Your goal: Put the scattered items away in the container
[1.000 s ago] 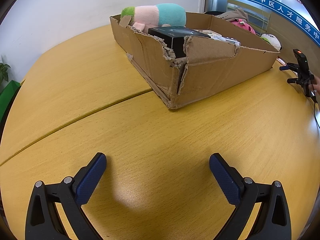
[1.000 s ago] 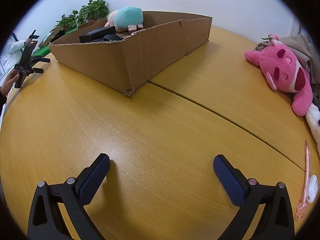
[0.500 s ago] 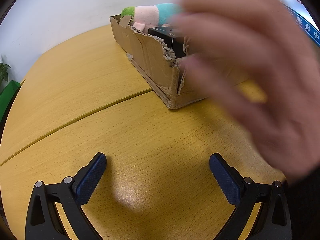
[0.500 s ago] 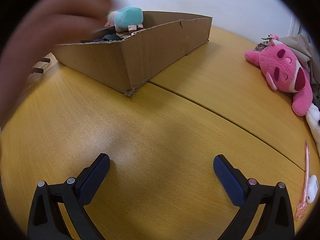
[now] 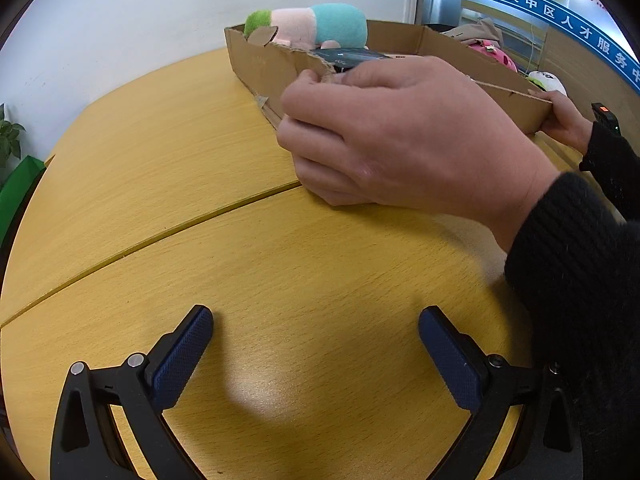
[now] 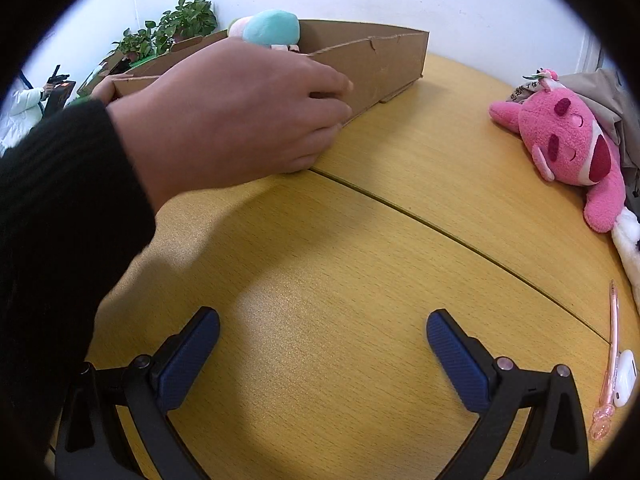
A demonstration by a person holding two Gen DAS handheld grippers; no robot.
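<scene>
A shallow cardboard box (image 5: 264,68) stands at the far side of the wooden table; it also shows in the right wrist view (image 6: 384,68). It holds a teal, pink and green plush (image 5: 316,26) and a black box (image 5: 352,58). A bare hand (image 5: 400,136) grips the box's near torn corner; a second hand (image 5: 564,120) holds its right end. My left gripper (image 5: 316,344) is open and empty, low over the table in front of the box. My right gripper (image 6: 324,344) is open and empty. A pink plush (image 6: 568,144), a pink pen (image 6: 610,360) and a white case (image 6: 624,380) lie to its right.
A black-sleeved arm (image 6: 60,220) crosses the left of the right wrist view. A beige cloth (image 6: 600,92) lies behind the pink plush. Potted plants (image 6: 172,32) stand by the wall. A table seam (image 5: 160,236) runs across the top.
A person's hands have come in and taken hold of the cardboard box at its corner and right end. The box has turned slightly. Both grippers have stayed still and open.
</scene>
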